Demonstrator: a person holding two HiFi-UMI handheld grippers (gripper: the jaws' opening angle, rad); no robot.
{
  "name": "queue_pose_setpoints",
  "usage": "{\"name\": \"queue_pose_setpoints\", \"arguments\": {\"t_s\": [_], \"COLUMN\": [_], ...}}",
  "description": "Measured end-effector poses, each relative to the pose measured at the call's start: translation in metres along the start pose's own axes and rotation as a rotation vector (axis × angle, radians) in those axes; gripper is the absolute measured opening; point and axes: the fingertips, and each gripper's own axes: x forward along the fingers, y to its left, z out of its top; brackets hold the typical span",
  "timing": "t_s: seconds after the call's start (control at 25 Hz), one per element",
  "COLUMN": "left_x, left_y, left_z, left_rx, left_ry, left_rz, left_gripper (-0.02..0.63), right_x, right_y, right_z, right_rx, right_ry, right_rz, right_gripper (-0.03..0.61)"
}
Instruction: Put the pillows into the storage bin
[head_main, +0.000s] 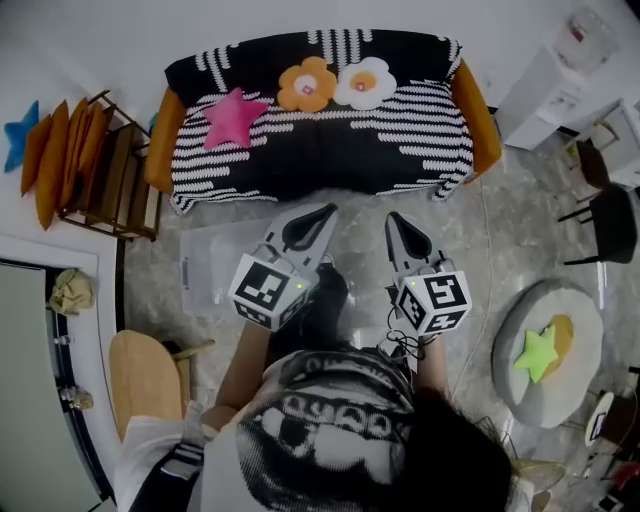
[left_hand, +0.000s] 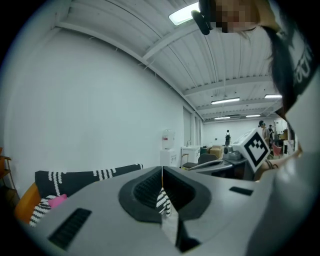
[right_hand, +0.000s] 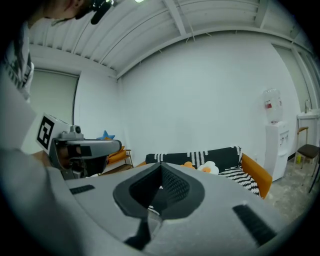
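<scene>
On the black-and-white striped sofa lie a pink star pillow, an orange flower pillow and a white flower pillow. A clear storage bin stands on the floor in front of the sofa's left half. My left gripper and right gripper are held side by side in the air before the sofa, both shut and empty. In the right gripper view the shut jaws point at the sofa and the white flower pillow. The left gripper view shows the pink star pillow.
A green star pillow lies on a round grey pouf at the right. A wooden rack with orange cushions and a blue star pillow stands left of the sofa. A water dispenser stands right of the sofa.
</scene>
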Motion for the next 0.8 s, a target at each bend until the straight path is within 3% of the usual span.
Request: {"name": "queue_pose_setpoints", "arguments": {"t_s": [0.44, 0.8], "left_x": [0.098, 0.150], "left_y": [0.165, 0.225], "left_z": [0.012, 0.007], "left_rx": [0.024, -0.004], "left_ry": [0.017, 0.026], "left_rz": [0.014, -0.023], "left_gripper": [0.006, 0.006], "right_x": [0.186, 0.256], "right_y": [-0.053, -0.080], "right_z": [0.048, 0.054], "right_rx": [0.007, 0.023], "right_ry": [0.032, 0.071], "right_rz": [0.010, -0.012], "right_gripper": [0.005, 0.005]}}
